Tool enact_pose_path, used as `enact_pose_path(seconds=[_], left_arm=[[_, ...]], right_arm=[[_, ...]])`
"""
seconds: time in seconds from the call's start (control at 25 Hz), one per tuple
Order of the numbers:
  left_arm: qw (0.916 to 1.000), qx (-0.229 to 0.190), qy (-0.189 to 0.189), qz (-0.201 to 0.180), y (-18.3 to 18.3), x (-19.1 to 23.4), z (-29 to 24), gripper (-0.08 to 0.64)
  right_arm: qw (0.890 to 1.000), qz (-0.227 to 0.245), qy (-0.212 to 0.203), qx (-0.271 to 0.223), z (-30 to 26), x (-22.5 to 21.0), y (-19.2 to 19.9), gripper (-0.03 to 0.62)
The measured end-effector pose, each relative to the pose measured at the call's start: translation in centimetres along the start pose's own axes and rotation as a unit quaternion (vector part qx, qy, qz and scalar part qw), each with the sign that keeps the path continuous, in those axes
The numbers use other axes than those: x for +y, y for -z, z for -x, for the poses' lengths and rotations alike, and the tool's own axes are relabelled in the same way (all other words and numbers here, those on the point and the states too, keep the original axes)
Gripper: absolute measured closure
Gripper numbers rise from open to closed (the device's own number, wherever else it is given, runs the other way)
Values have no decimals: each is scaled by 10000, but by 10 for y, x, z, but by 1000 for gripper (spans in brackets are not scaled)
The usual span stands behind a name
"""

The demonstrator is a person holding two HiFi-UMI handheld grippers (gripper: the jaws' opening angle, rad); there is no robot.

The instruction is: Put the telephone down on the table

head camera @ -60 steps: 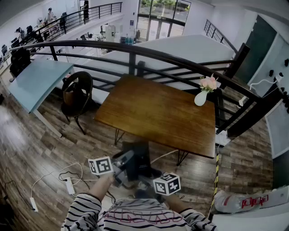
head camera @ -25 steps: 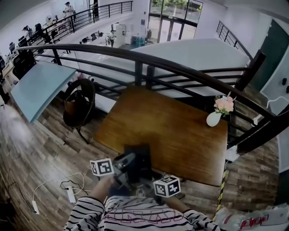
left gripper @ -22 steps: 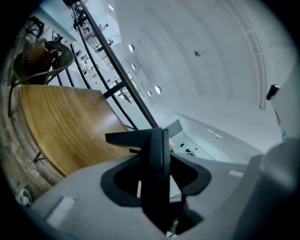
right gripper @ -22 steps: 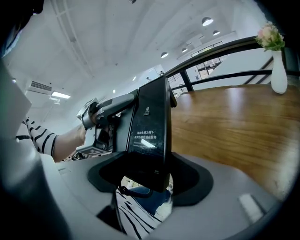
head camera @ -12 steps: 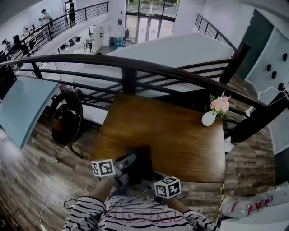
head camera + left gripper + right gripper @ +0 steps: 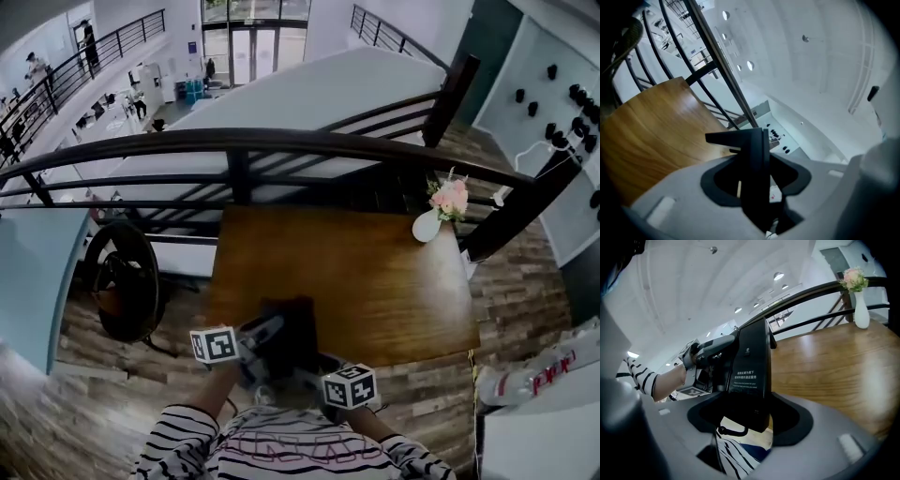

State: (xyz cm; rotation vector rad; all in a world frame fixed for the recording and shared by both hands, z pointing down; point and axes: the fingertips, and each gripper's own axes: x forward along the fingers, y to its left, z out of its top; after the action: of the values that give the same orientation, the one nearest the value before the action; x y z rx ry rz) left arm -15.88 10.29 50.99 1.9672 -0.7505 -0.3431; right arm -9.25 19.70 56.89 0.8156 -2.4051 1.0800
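A black telephone [image 6: 287, 334] hangs between both grippers over the near edge of the brown wooden table [image 6: 375, 272]. In the head view my left gripper [image 6: 255, 349] holds it from the left and my right gripper [image 6: 314, 373] from the lower right. Seen from the left gripper [image 6: 757, 183], the telephone [image 6: 755, 161] stands edge-on between the jaws. From the right gripper [image 6: 750, 413], the telephone [image 6: 751, 371] shows a flat face with white print, its lower end between the jaws, and the left gripper [image 6: 710, 350] grips its far side.
A white vase with pink flowers [image 6: 439, 212] stands at the table's far right corner. A dark metal railing [image 6: 281, 145] runs behind the table. A round black chair [image 6: 127, 281] sits to the table's left. White shelving [image 6: 553, 403] is at the right.
The person has walked up to the table with the telephone in both grippers. The table now lies directly ahead and the telephone overlaps its near edge. The grip looks unchanged.
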Motion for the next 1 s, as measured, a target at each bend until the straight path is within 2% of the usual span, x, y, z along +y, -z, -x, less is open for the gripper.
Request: enact_pose_path(seconds=[0.16, 0.36, 0.64, 1.0], left_arm=[[9991, 356, 199, -84, -20, 12, -6, 376], [9976, 572, 373, -95, -44, 23, -23, 376], [9977, 552, 390, -30, -77, 55, -75, 376], [9989, 406, 251, 25, -135, 91, -161, 376]], right_arm=[[9991, -242, 246, -263, -22, 2, -13, 307], [9972, -385, 458, -442, -38, -8, -37, 307], [9969, -379, 500, -466, -58, -58, -79, 308], [9982, -333, 353, -359, -81, -138, -155, 310]])
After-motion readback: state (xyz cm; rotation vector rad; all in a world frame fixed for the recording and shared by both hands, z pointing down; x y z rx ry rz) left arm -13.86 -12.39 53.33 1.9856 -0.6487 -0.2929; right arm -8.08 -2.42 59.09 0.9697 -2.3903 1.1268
